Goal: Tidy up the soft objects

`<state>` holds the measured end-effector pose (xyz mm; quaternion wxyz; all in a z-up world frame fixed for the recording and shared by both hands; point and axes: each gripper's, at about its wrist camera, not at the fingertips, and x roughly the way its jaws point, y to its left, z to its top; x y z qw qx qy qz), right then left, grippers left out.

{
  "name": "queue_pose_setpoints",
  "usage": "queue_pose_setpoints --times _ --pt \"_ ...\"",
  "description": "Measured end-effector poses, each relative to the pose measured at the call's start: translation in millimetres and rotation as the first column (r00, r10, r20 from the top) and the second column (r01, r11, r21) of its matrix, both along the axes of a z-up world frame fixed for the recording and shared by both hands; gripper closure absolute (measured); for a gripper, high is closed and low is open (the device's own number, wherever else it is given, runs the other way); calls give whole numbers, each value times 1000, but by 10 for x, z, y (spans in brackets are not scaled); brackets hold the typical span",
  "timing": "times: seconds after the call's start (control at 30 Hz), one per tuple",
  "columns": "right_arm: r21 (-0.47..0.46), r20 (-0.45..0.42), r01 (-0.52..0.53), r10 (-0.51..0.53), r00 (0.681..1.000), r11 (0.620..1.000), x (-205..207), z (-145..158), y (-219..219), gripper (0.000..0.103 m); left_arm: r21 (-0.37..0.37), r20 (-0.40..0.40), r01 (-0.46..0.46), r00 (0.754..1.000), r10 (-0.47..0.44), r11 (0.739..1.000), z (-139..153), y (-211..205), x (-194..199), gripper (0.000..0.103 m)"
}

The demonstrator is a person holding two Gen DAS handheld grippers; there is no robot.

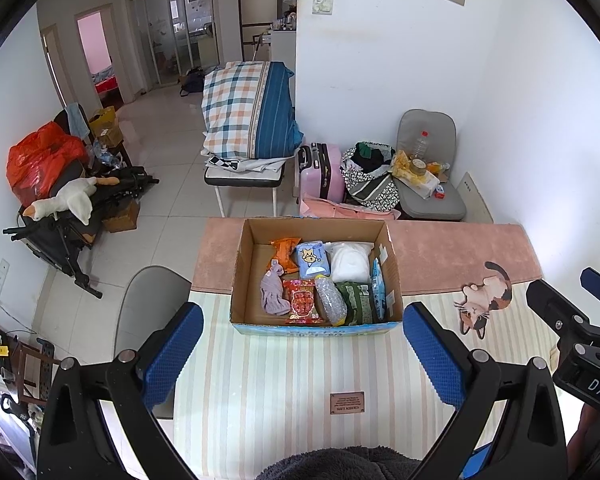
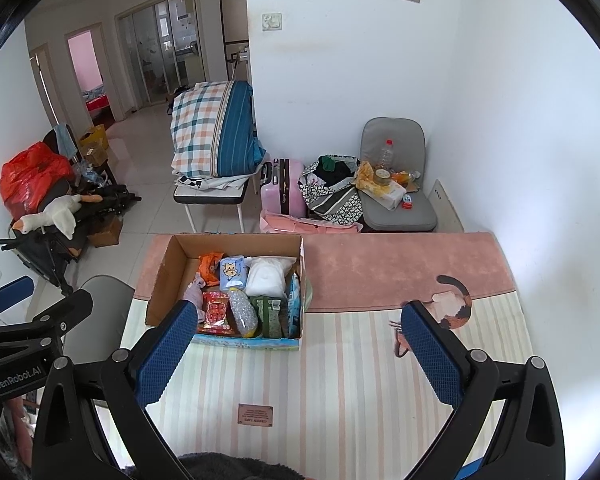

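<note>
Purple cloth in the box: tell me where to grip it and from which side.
Grip the purple cloth at its bunched upper end, descending from above with the left gripper. It lies along the cardboard box's left wall beside the red packet, so side access looks blocked.

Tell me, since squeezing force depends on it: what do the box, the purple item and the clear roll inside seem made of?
Box: corrugated cardboard, by its matte brown walls and raw cut edges.
Purple item: soft knit or plush fabric, judging by its limp folds and fuzzy matte surface.
Clear roll: probably bubble wrap, shiny plastic with a dimpled texture.
</note>
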<state>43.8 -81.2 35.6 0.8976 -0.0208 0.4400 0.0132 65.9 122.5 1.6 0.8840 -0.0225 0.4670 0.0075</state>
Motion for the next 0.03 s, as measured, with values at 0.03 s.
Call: queue_pose_setpoints --times 0.03 --pt "-2 1 -1 1 1000 1000 -5 -4 1 0 -2 -1 -1 1000 1 1000 3 4 -13 1"
